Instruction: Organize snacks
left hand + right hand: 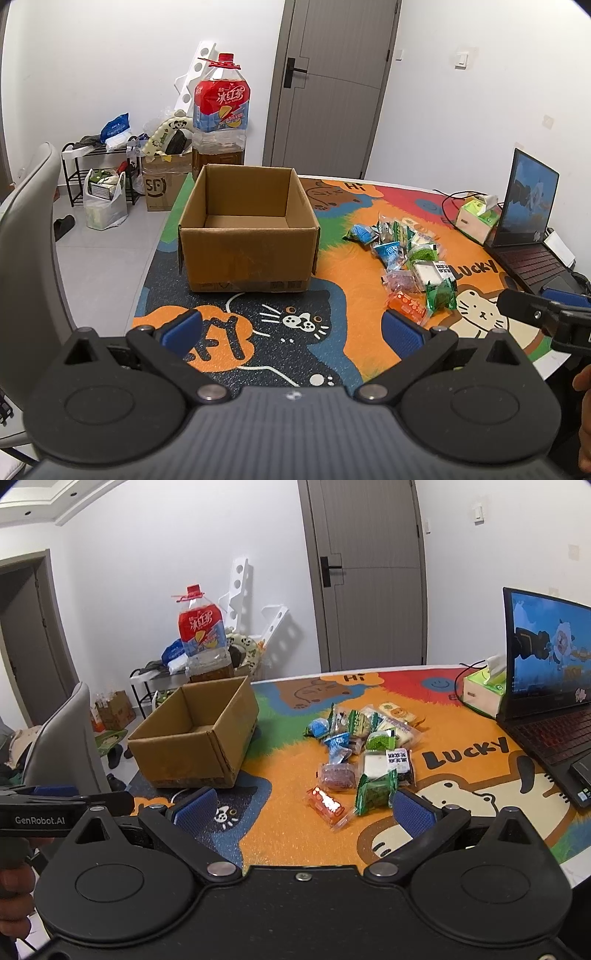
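White walls and a grey door (332,85) back a table spread with a bright cartoon-cat mat (288,332) in orange, blue, red and green. Toward the mat's left end stands an open brown cardboard box (247,225), its flaps folded away and its inside bare as far as the views reach.

Right of the box, well apart from it, lies a loose heap of small wrapped snacks (410,254): blue, green, white and purple packets overlapping one another. At the heap's near edge sit an orange-red packet (327,805) and a dark green foil packet (375,792), just beside each other. Beyond the box stands a large clear bottle of brown iced tea with a red label and red cap (221,114). Farther right of the box than the heap are a green tissue box (478,216) and an open black laptop (532,210) with a cartoon on its screen.

Both tongs hang above the mat's near edge. The left gripper (295,328) has its blue-padded jaws spread wide and holds nothing, pointing at the box's front wall. The right gripper (304,808) is likewise wide and empty, facing the snack heap, with the orange-red packet and the green foil packet showing between its pads, though whether they touch cannot be told.
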Available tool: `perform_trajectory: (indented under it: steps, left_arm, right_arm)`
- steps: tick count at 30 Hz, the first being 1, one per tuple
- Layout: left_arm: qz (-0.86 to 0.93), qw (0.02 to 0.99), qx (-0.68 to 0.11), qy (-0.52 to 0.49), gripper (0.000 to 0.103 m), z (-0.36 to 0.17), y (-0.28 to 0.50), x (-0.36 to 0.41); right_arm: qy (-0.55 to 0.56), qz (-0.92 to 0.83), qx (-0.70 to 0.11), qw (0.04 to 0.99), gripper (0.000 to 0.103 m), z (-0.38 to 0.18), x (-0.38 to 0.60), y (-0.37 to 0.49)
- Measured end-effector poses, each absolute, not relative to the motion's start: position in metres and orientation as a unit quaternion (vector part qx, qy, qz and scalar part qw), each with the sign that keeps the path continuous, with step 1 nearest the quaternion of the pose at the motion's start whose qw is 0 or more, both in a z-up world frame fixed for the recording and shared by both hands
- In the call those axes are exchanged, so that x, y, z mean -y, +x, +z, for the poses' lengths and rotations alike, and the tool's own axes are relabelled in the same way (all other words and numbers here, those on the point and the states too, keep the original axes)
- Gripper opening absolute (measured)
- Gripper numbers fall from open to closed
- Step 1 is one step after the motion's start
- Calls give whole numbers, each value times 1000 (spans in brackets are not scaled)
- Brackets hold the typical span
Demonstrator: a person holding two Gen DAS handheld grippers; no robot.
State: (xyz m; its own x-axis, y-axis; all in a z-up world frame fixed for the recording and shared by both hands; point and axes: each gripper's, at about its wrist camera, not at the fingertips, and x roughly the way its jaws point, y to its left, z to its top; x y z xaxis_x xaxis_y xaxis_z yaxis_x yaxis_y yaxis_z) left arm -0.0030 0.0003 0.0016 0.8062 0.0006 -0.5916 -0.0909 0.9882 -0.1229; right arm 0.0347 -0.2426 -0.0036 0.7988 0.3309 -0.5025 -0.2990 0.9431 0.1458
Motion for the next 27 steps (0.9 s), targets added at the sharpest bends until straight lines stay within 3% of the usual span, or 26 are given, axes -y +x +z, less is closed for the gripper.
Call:
perform_trajectory:
  steps: [27]
  left_arm:
    - [-11,939,-336,-69,102,-37,53,29]
  right_arm:
    - [41,136,-294,945,103,-48,271,82]
